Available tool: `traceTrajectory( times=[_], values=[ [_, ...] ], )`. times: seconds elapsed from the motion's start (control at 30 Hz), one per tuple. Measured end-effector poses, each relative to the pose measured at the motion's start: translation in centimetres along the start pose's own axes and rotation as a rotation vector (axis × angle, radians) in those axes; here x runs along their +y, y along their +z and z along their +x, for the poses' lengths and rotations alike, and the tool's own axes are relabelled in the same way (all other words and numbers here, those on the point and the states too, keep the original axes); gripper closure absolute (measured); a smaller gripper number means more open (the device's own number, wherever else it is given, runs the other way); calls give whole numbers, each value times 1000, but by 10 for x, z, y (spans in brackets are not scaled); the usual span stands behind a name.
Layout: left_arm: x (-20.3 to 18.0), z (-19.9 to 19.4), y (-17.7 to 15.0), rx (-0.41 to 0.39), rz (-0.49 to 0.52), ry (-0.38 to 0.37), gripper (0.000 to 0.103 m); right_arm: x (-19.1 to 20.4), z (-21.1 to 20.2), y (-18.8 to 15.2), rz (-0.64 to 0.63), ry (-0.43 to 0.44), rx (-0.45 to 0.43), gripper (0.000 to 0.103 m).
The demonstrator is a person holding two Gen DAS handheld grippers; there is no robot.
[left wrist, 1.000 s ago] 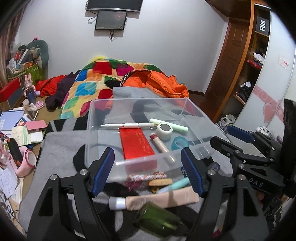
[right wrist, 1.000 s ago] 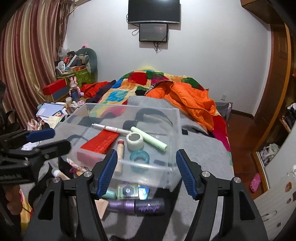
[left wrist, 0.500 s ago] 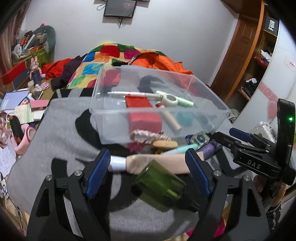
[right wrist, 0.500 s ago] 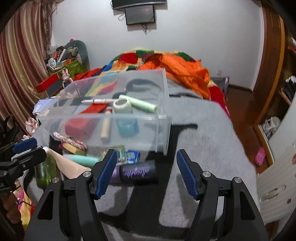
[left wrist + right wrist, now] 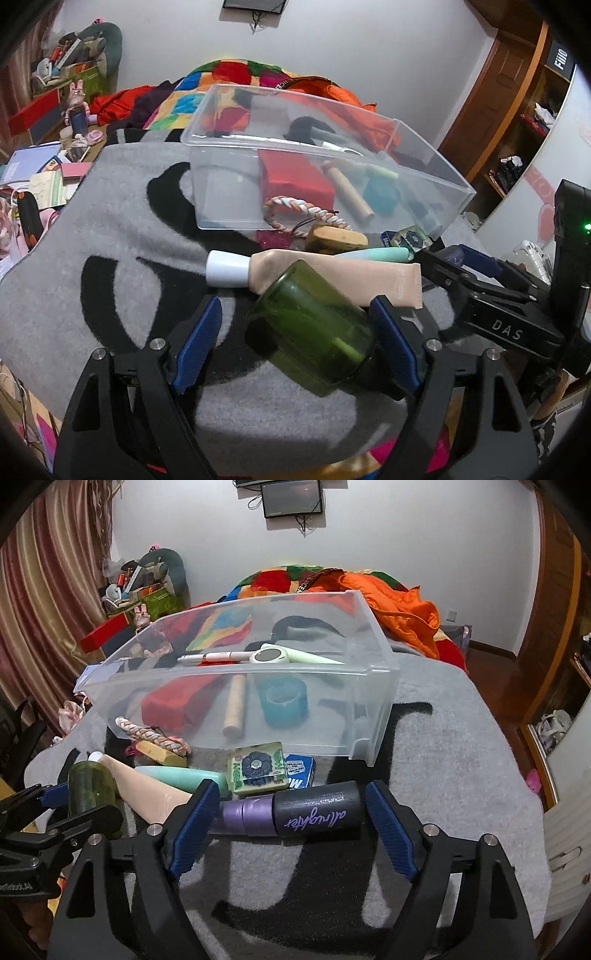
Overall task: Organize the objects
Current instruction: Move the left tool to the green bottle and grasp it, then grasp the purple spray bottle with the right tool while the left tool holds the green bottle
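Both views dropped nearer | grey blanket (image 5: 461,746) | bed (image 5: 280,576) behind

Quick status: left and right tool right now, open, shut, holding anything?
Left tool: open, green bottle between its pads, not gripped.
Right tool: opening, purple bottle between its pads, not gripped.
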State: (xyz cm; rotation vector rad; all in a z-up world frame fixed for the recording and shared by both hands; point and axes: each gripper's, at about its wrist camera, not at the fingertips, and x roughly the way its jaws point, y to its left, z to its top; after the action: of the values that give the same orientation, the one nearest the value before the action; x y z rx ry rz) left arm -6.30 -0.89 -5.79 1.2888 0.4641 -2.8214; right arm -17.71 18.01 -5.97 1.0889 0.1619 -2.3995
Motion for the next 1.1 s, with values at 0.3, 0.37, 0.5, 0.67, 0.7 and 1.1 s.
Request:
traceTrajectory(
  times=[0.3,0.37,0.5,0.67,0.7,1.1],
  values=[
    [15,-13,-5,-17,-15,-10,32,-31,-7,-18,84,7,51,26],
    [18,-15,-7,-22,-20,-21,34,-34,-9,-28,52,-45,49,28],
    [15,-18,-11,-35,-9,-22,39,-32,-23,-29,54,-26,15,26],
    [11,-21,-12,-44,8,-6,39,-24,-25,-13,30,-31,-28,26],
    [11,-21,-12,-43,7,-6,39,-23,-22,-10,23,-38,-31,26],
    [12,-26,-11,-51,2,-3,39,-28,-1,2,63,116,-11,47]
  ],
)
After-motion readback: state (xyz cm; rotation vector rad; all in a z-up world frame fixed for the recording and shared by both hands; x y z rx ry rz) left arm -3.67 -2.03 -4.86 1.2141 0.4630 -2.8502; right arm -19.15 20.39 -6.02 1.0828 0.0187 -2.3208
